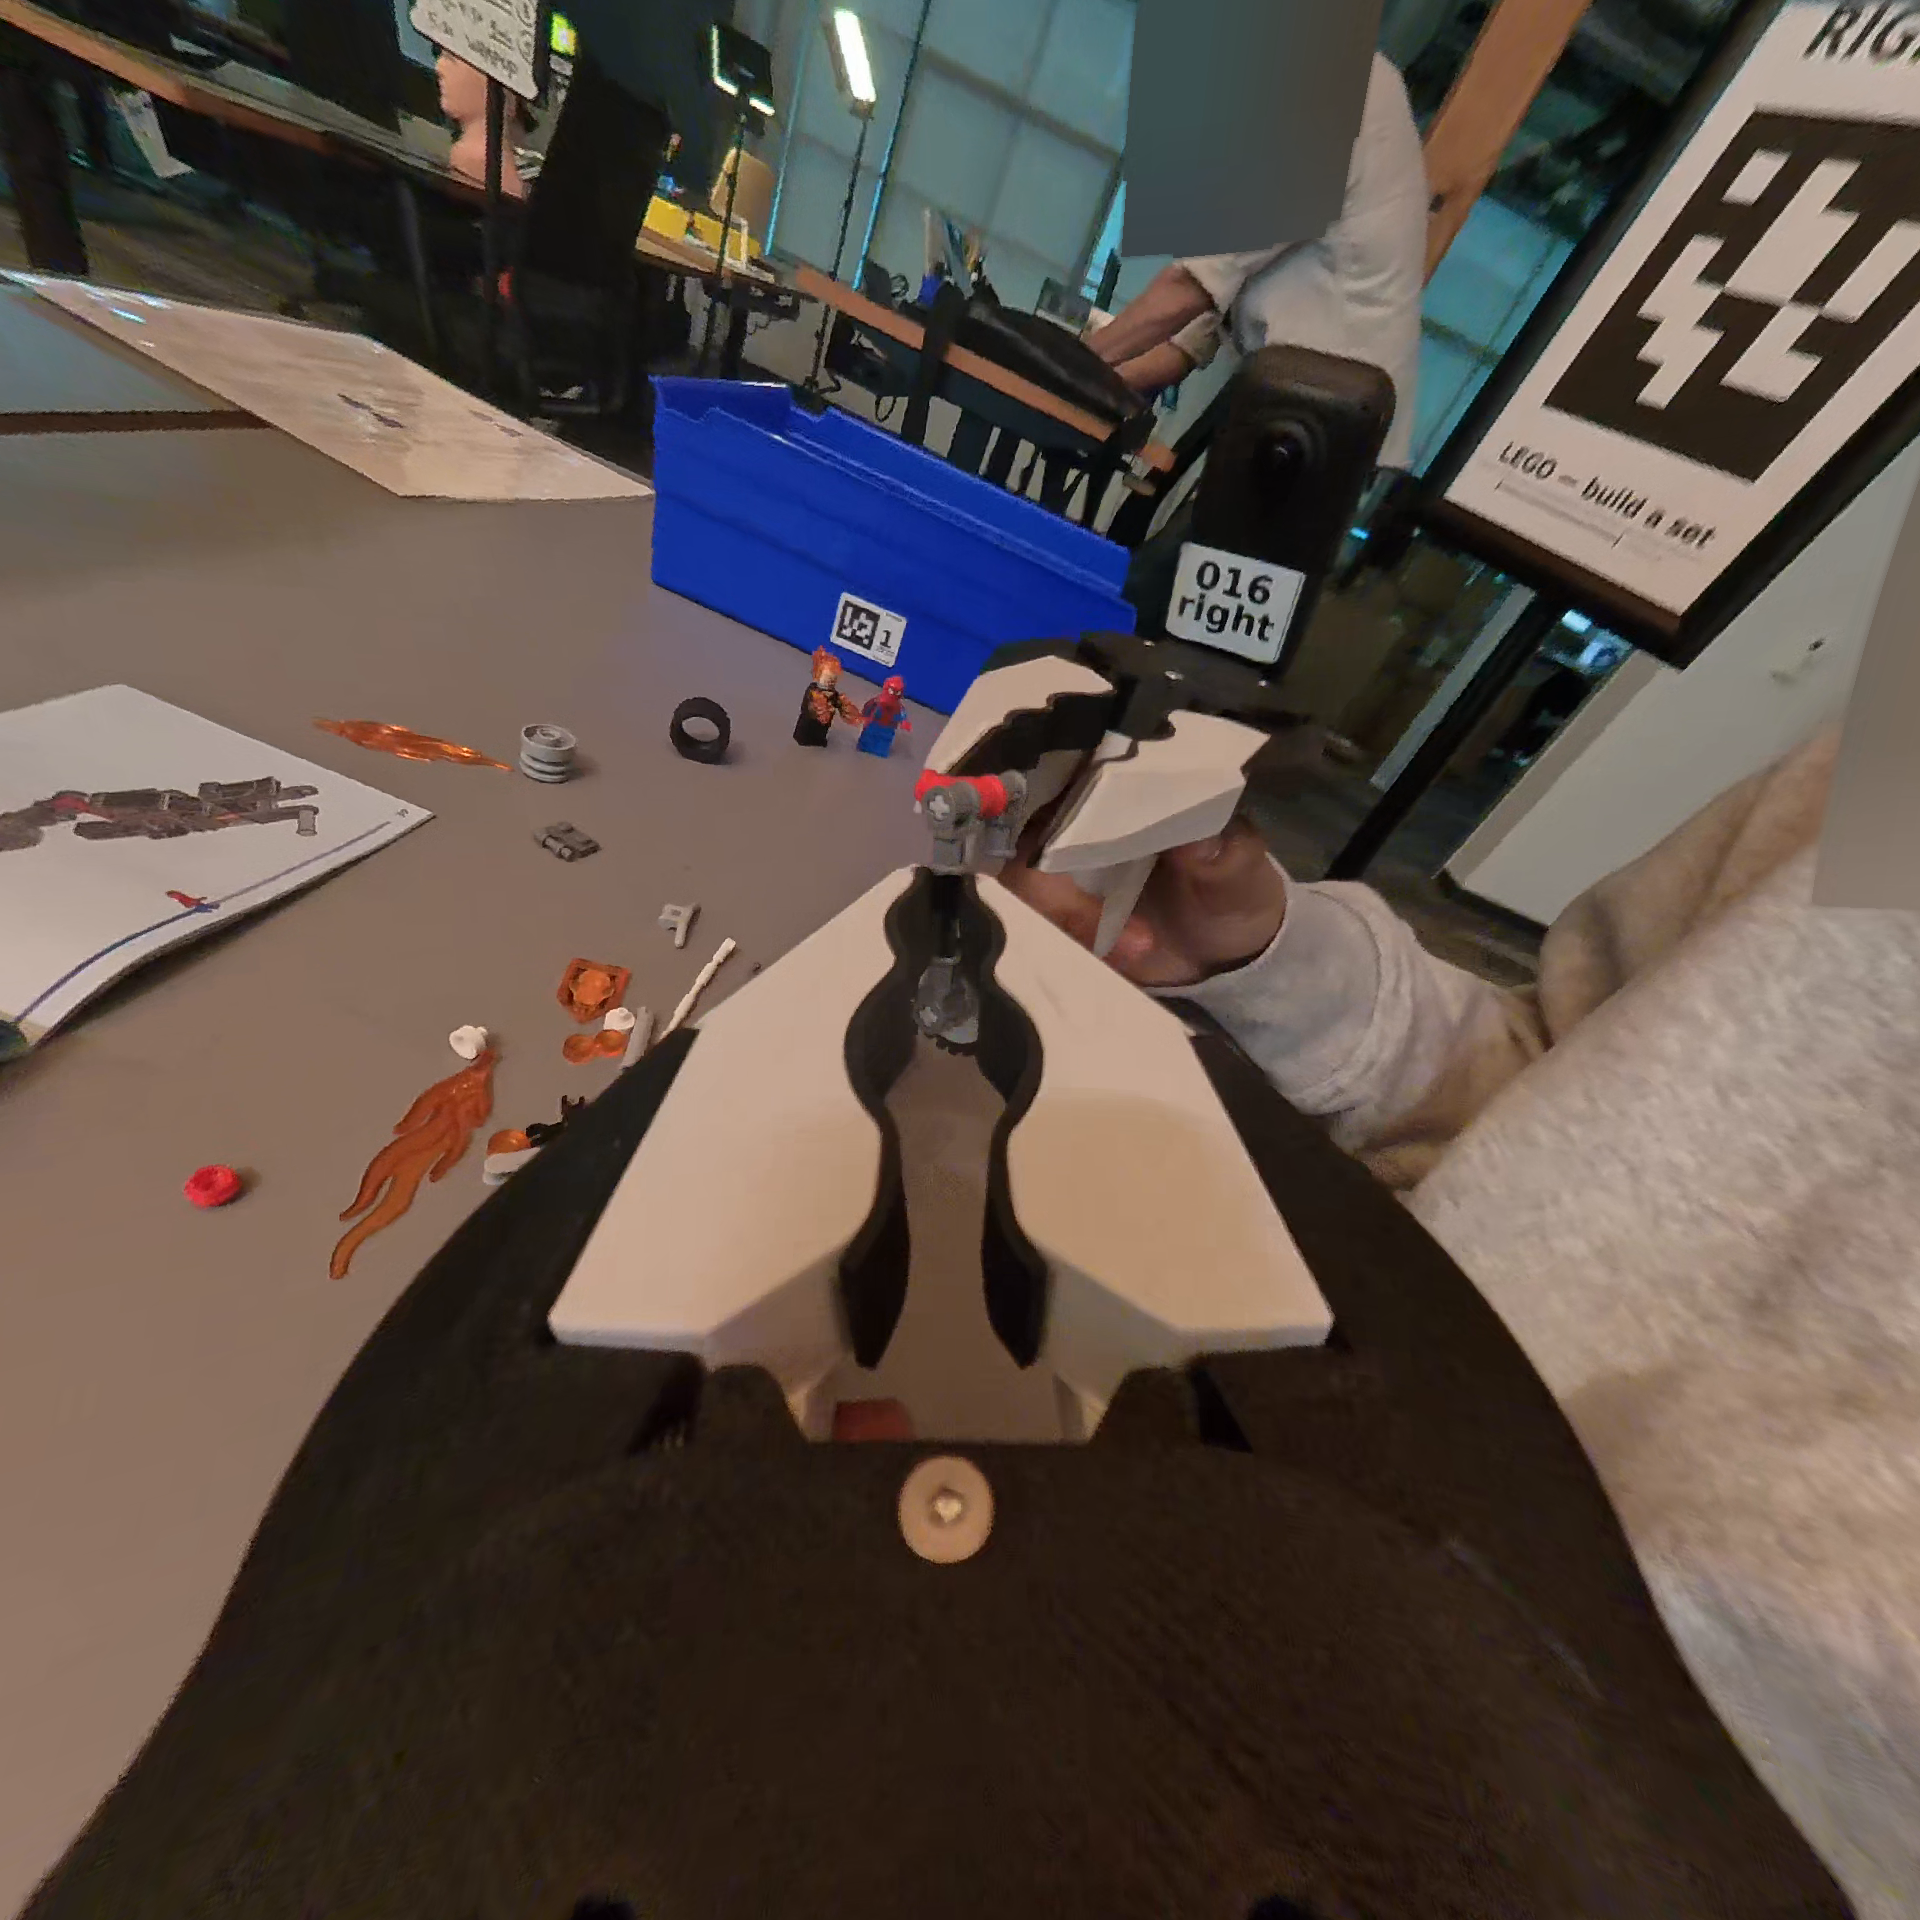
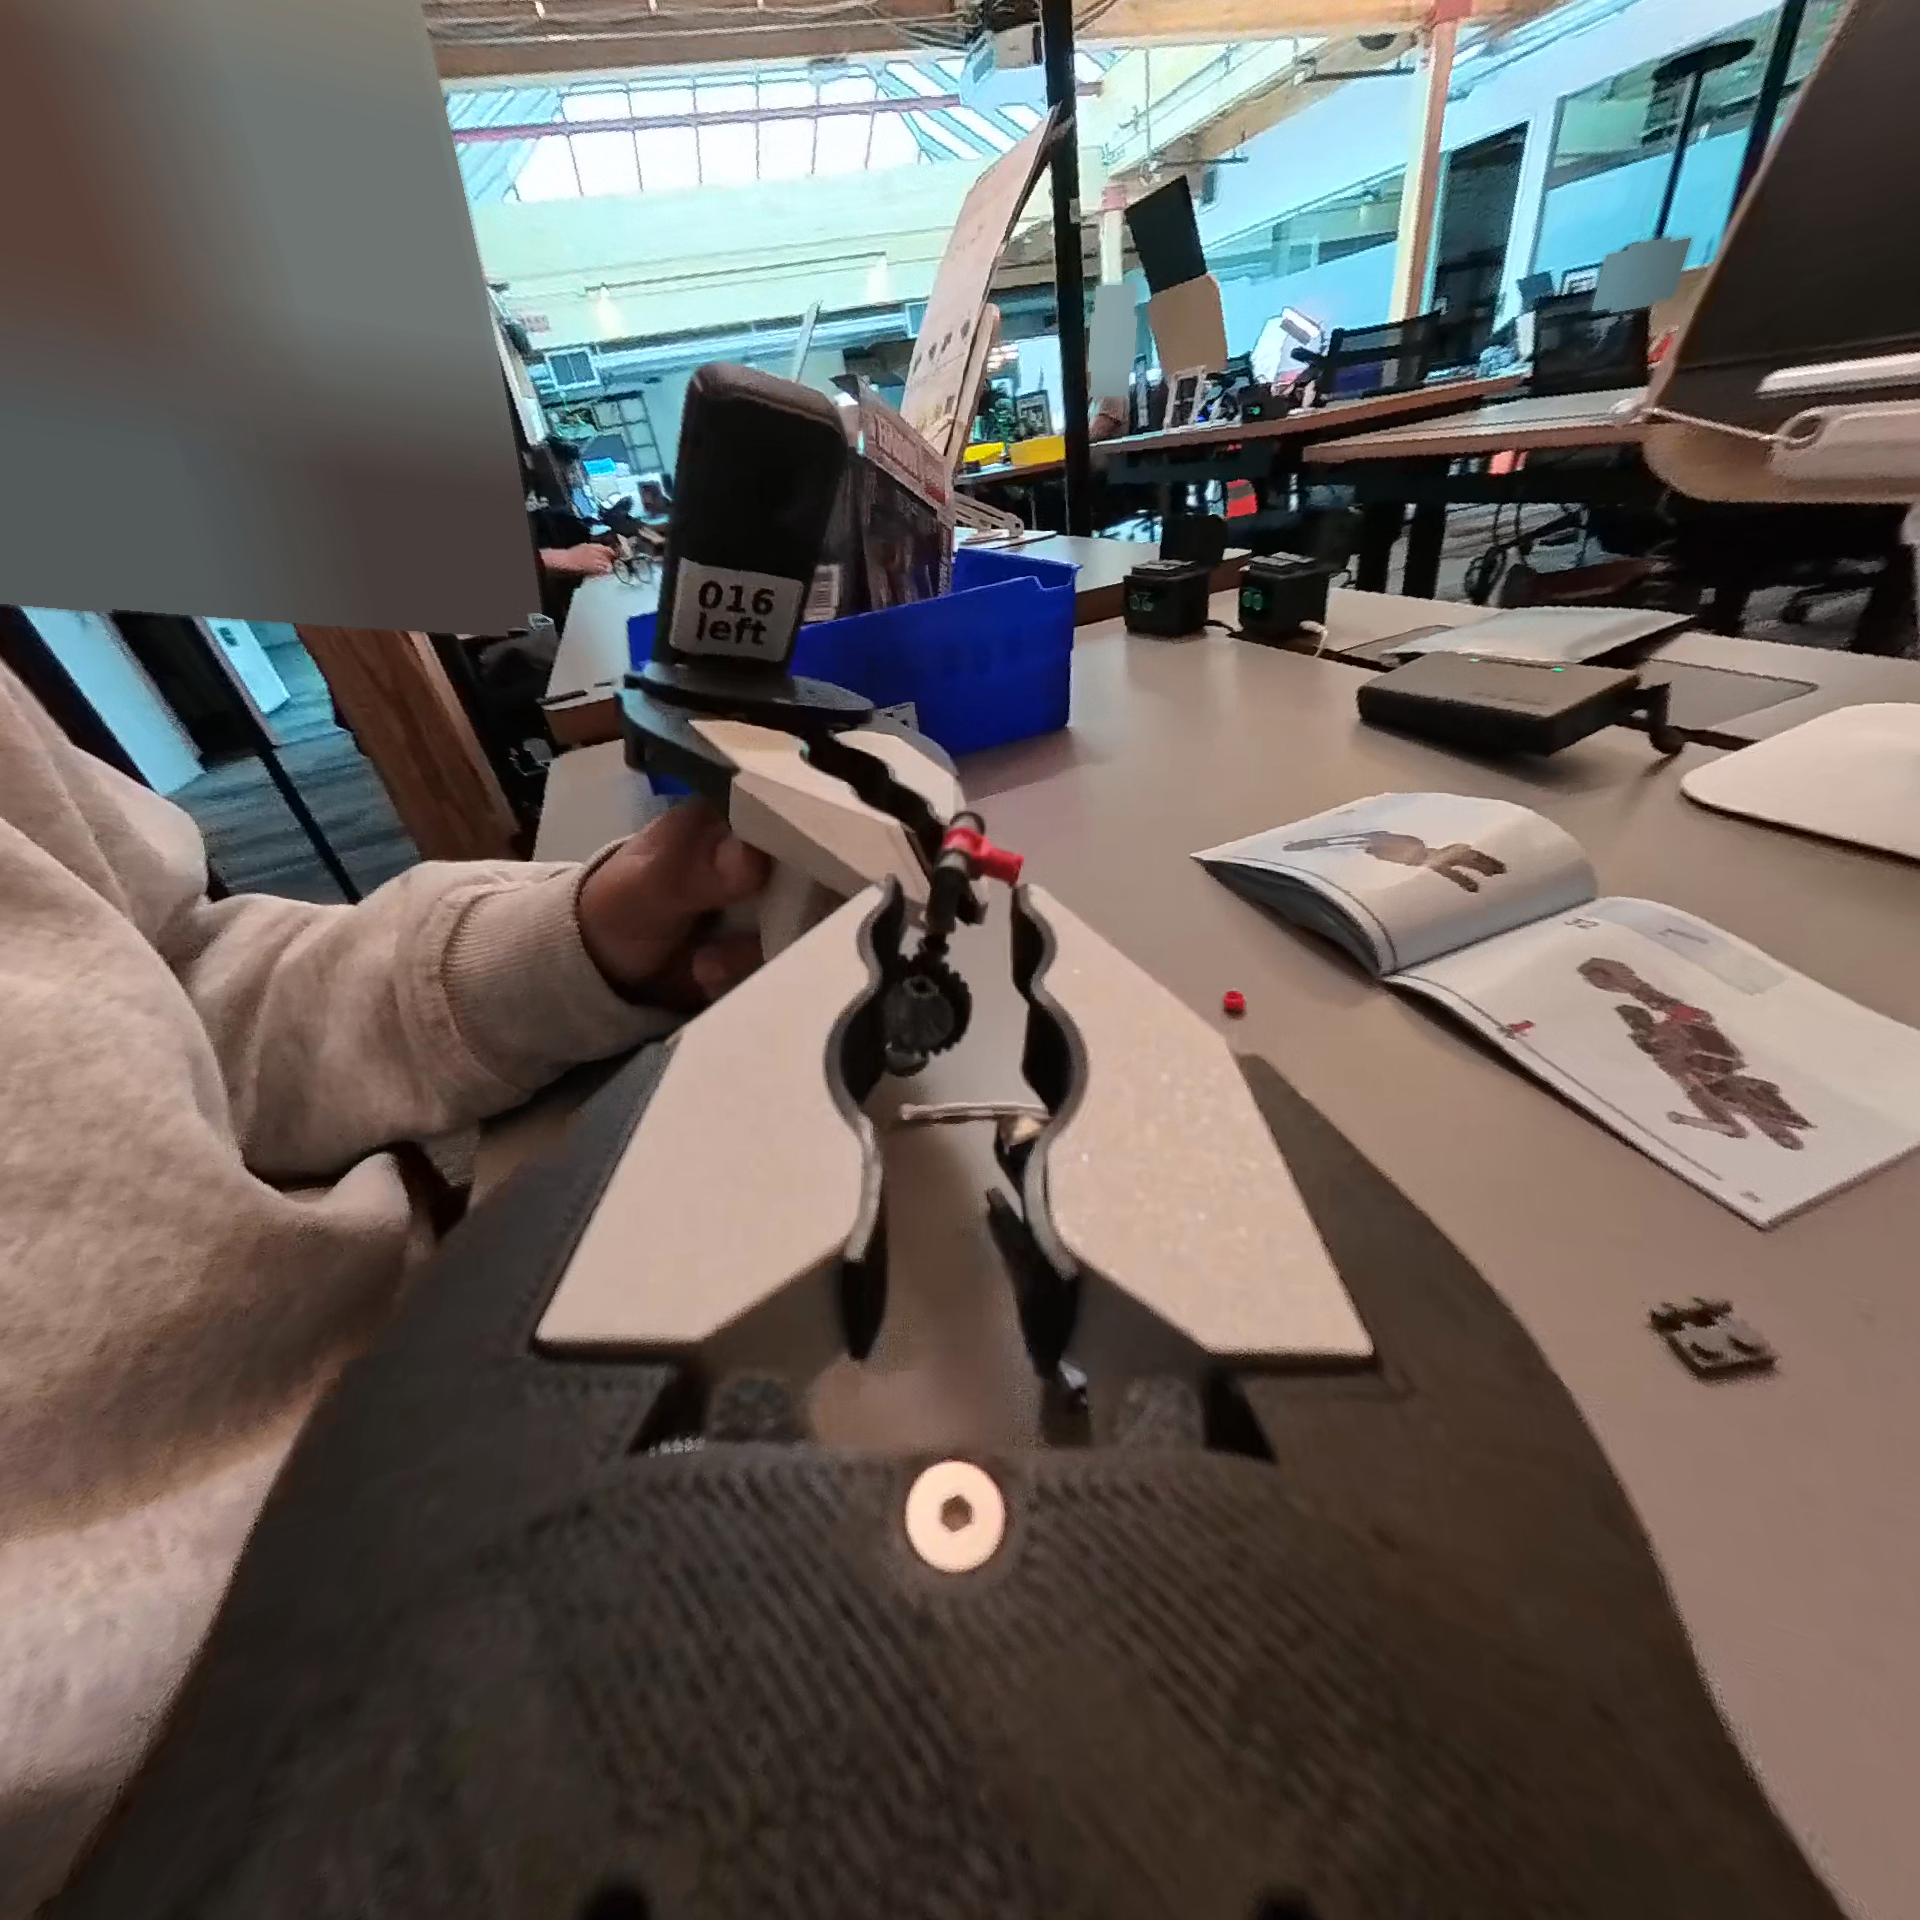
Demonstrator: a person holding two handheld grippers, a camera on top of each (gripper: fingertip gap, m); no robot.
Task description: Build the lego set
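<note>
Tight in the middle: the left claw [image 1: 940, 883] and right claw [image 1: 997, 790] meet tip to tip above the bench [image 1: 260, 582], no gap between them. Leftward, flame pieces [image 1: 416, 1164], a tire [image 1: 700, 728] and two minifigures [image 1: 852, 712] crowd the surface; the blue bin [image 1: 883, 520] walls off the back. Bare bench lies between booklet [image 2: 1558, 997] and dark plate [image 2: 1709, 1338].

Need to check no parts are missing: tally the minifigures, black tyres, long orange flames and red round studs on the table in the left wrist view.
Minifigures: 2
Black tyre: 1
Long orange flames: 2
Red round stud: 1
Total: 6
</note>
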